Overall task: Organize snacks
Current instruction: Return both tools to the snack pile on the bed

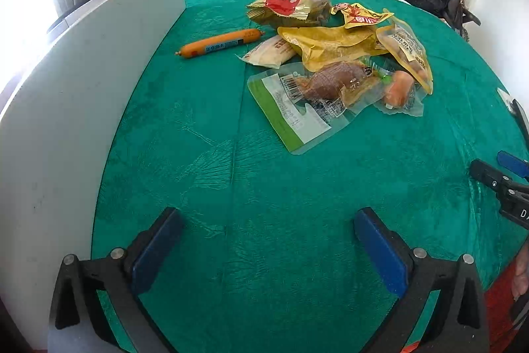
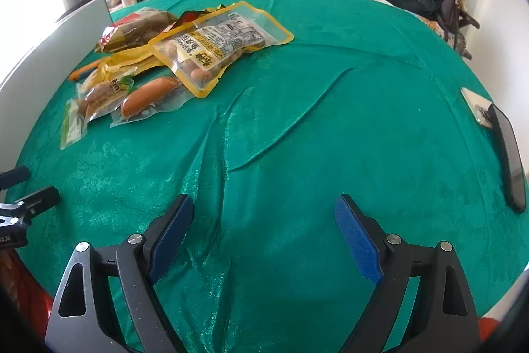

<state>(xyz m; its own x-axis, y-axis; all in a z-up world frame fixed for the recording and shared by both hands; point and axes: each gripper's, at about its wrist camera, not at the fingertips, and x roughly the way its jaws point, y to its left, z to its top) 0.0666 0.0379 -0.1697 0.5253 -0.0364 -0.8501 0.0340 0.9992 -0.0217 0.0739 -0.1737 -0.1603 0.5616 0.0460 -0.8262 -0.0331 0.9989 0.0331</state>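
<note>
Snacks [image 1: 334, 55] lie heaped, unsorted, on green cloth [image 1: 231, 187] beside white board [image 1: 82, 88]; orange sausage stick [image 1: 220, 42] lies apart, between heap and board. Left gripper [image 1: 267, 248] and right gripper [image 2: 263, 237] hover short of heap, fingers spread wide, holding nothing, likely pre-pick. Pouches are glossy, crinkled film; cloth is velvety and creased.

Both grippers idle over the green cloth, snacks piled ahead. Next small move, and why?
Probably ease the left gripper forward toward the orange sausage stick. Its jaws are open and empty, and that stick lies alone, left of the overlapping snack pile, so it looks the easiest clean pick. The right gripper is open too, but farther from it.
</note>
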